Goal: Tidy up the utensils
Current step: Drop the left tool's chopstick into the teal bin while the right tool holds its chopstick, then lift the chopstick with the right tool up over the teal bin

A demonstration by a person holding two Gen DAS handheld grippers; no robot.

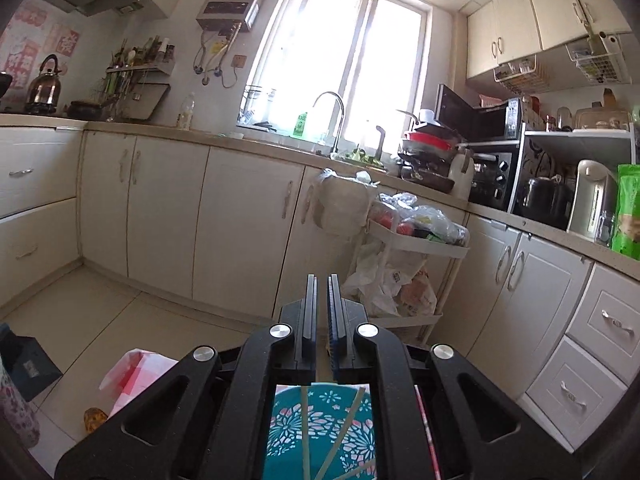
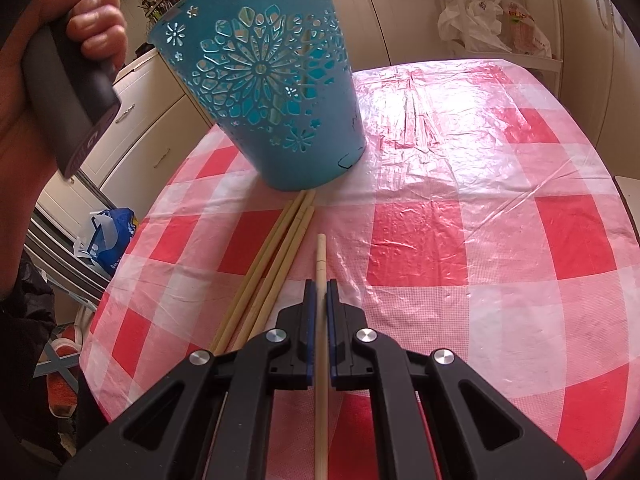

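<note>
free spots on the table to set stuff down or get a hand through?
Free: the checked tablecloth right of the teal holder and right of the right gripper, out to the table's far and right edges. Crowded: the left strip, where loose chopsticks fan from the holder's base toward the gripper, which is shut on one chopstick.

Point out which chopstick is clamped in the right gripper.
The lone chopstick running between the right gripper fingers; the other chopsticks lie bundled, ungripped, left of it.
</note>
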